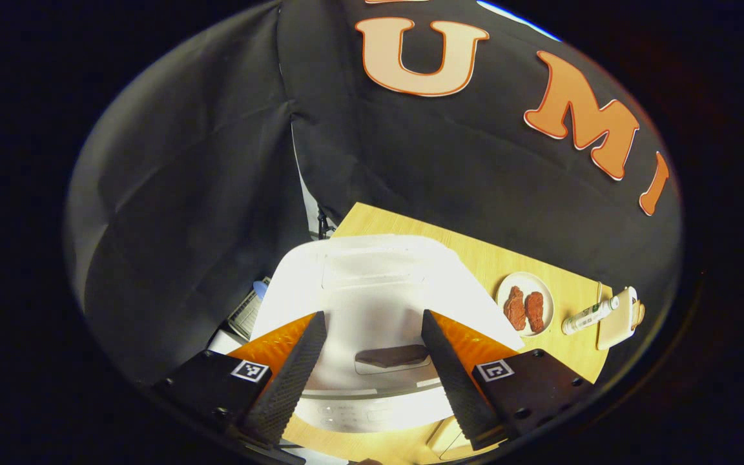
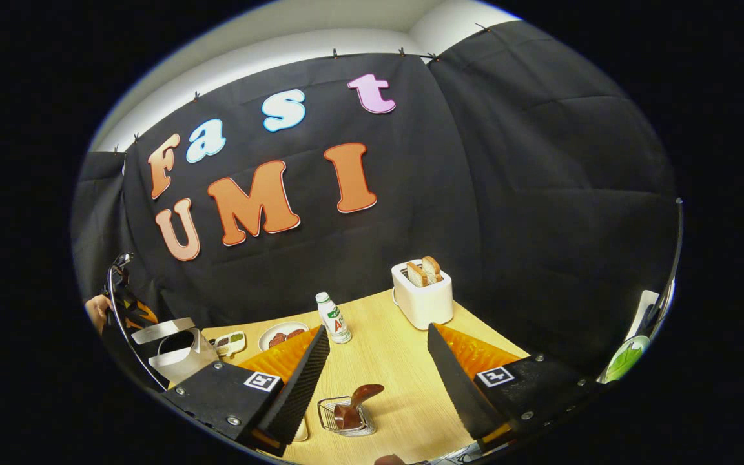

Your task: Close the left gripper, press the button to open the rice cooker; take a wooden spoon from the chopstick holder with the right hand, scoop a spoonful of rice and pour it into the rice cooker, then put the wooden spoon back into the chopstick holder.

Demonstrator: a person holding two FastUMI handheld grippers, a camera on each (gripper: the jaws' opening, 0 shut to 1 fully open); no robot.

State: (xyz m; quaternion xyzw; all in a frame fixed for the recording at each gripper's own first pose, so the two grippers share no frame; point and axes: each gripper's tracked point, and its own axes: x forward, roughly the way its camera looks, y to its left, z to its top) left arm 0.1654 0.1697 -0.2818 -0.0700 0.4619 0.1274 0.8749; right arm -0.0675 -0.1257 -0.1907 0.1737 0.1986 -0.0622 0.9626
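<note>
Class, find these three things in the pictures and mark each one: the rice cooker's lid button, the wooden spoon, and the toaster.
lid button [image 1: 392, 356], left gripper view, middle of the dark button.
wooden spoon [image 2: 354, 407], right gripper view, on its handle above the holder.
toaster [image 2: 425, 303], right gripper view, on its white front wall.

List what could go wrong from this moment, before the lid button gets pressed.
1. The left gripper is open above the rice cooker; pressing like this, its fingers may straddle the button instead of pushing it.
2. The wooden spoon stands in a small wire chopstick holder, which a pull by the right gripper might tip.
</note>
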